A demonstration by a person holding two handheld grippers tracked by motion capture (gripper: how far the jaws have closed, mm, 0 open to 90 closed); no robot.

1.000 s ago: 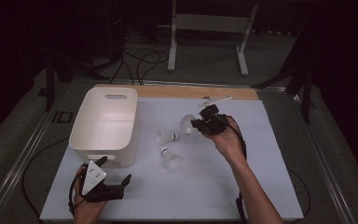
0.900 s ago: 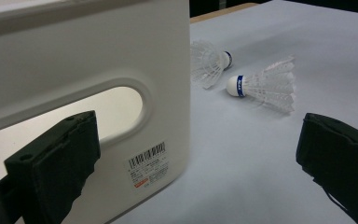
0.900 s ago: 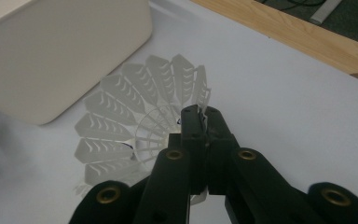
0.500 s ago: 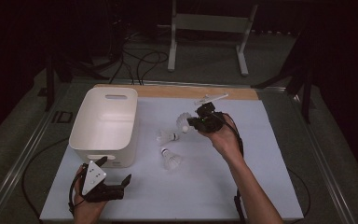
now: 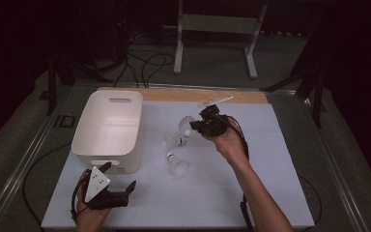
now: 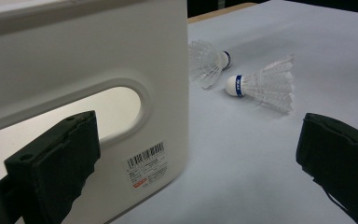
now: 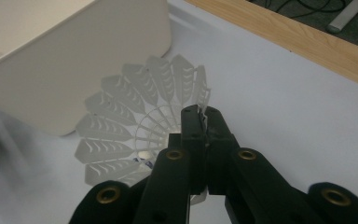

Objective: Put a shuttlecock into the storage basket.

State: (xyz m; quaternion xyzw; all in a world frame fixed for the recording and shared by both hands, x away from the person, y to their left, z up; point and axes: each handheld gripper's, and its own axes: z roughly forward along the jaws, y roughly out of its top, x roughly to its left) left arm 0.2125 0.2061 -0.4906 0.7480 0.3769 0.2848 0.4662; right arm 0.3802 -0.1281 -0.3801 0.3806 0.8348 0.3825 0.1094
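Now, reading from left to right across the high view:

Left gripper (image 5: 121,186): it is resting low on the tabletop (image 5: 270,193) in front of the white bin (image 5: 108,128), its fingers (image 6: 51,163) standing wide with nothing between them.

White bin: it is sitting at the tabletop's left; in the left gripper view a barcode sticker (image 6: 149,163) is showing under the handle slot, its print too small to read.

Loose shuttlecocks: two are lying on their sides just right of the bin, one (image 5: 173,142) nearer it and one (image 5: 176,165) closer to the person; each is wearing a blue band with lettering that cannot be made out.

Held shuttlecock (image 7: 140,126): the right gripper (image 7: 204,122) is holding it above the tabletop, fingers pinching the feather skirt's rim; the cork is sitting mostly hidden behind them.
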